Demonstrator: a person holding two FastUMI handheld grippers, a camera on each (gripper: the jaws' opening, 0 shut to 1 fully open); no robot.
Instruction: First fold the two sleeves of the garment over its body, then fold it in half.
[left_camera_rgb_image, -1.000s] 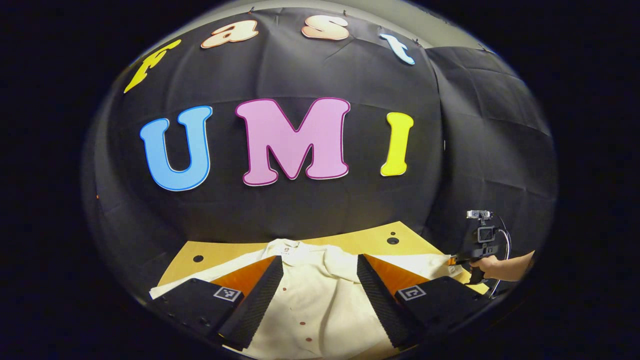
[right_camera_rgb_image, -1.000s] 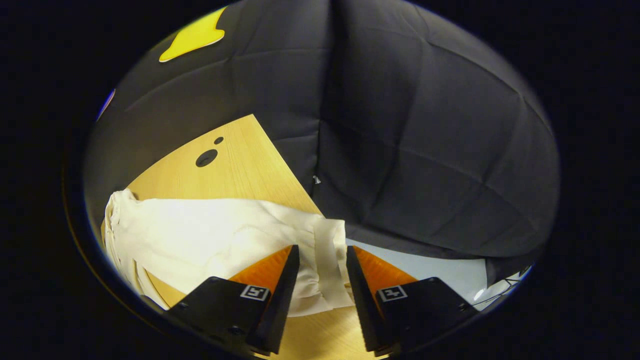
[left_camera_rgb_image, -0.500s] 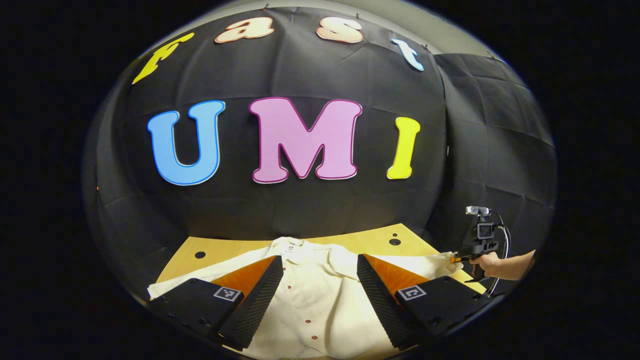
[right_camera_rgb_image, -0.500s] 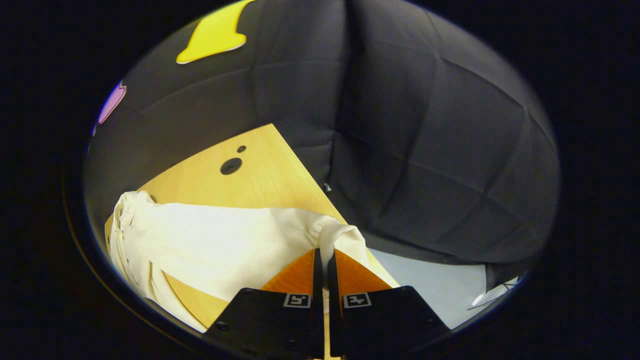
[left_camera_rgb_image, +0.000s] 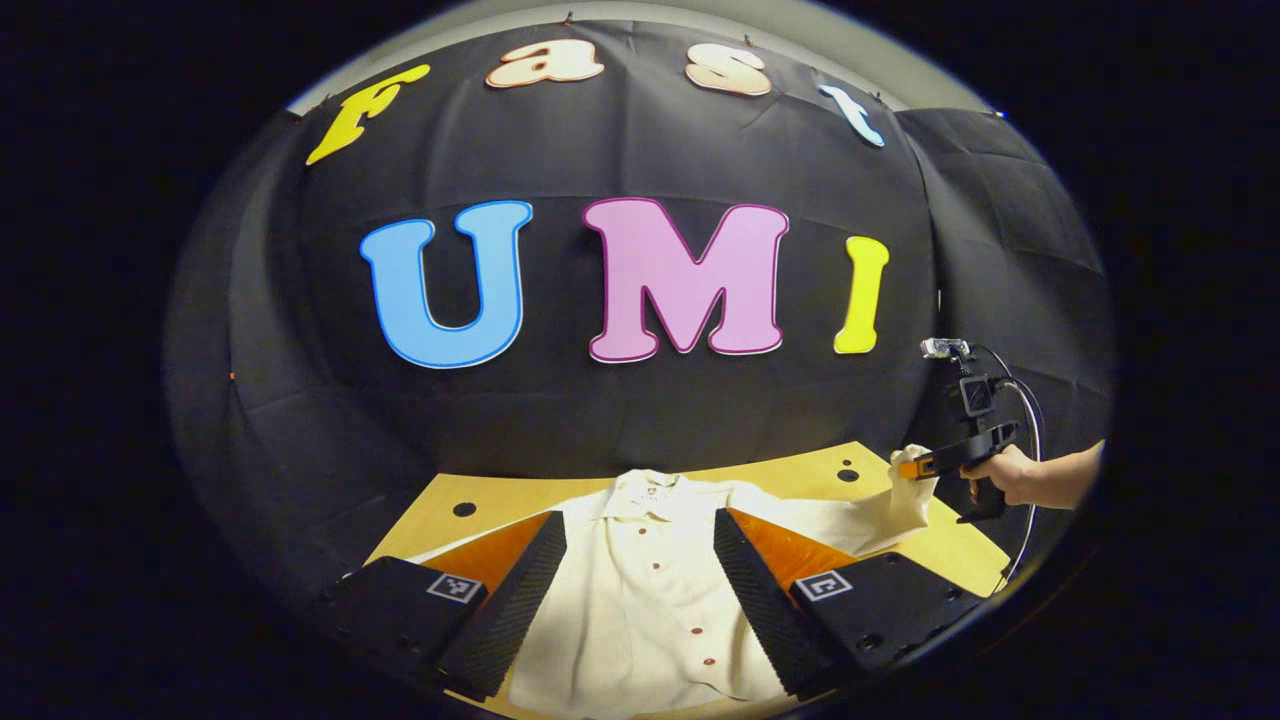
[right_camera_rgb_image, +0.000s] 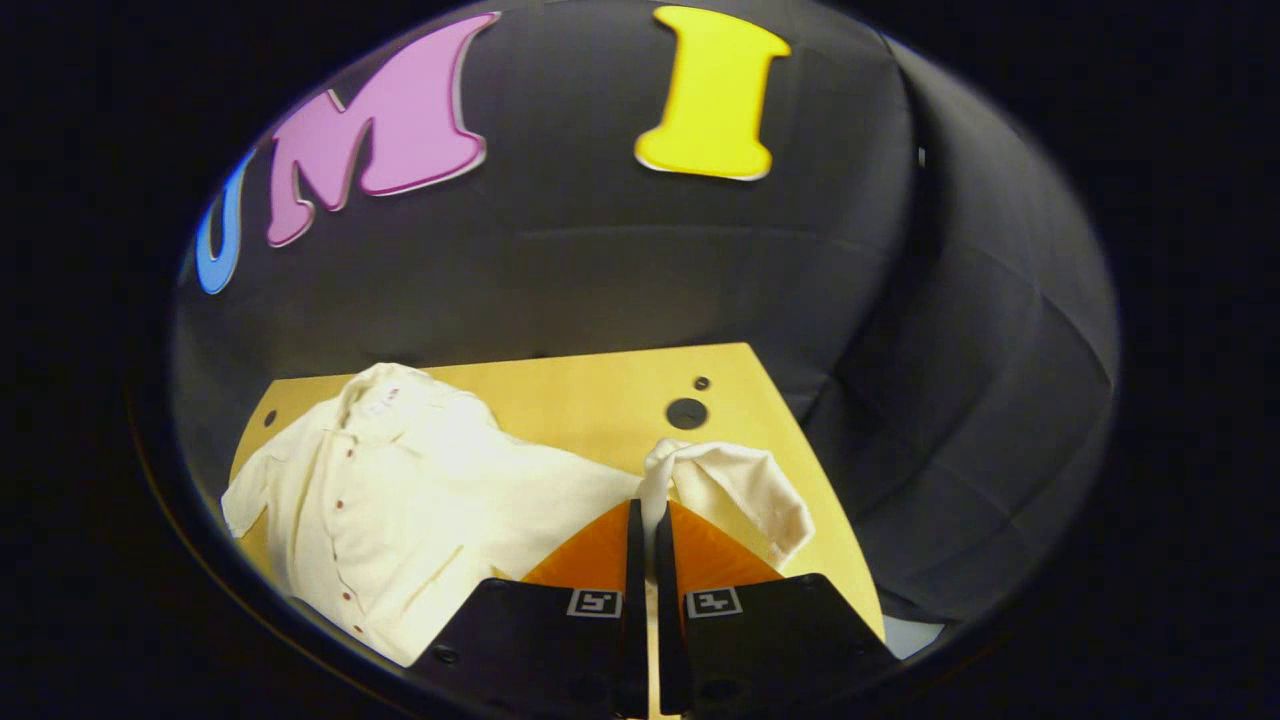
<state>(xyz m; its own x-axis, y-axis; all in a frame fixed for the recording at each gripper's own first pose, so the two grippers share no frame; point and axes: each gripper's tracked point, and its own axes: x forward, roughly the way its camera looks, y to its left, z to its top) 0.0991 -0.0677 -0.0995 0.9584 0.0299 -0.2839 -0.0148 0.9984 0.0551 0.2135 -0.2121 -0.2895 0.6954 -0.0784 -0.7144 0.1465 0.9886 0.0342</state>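
On the wooden worktop (left_camera_rgb_image: 960, 550), a cream button-front garment (left_camera_rgb_image: 640, 620) lay spread face up, its collar toward the booth wall and its row of dark buttons running down the middle of the body. Above the garment's body, the left tool (left_camera_rgb_image: 640, 590) hovered with its two fingers set wide apart, one to either side of the button row, gripping nothing. Beyond the garment's right side, as the left gripper view gave it, a hand (left_camera_rgb_image: 1000, 475) held the right tool (left_camera_rgb_image: 915, 468), whose fingers were closed on the cuff end of the right sleeve (left_camera_rgb_image: 860, 515). That sleeve rose from the garment's shoulder off the worktop to the tool. In the right gripper view, the right tool (right_camera_rgb_image: 643, 530) had its fingers pressed nearly together with the sleeve end (right_camera_rgb_image: 735, 485) bunched between and above them; the garment's body (right_camera_rgb_image: 400, 500) lay to the left of the sleeve, and two dark holes (right_camera_rgb_image: 687, 412) marked the worktop just behind it.
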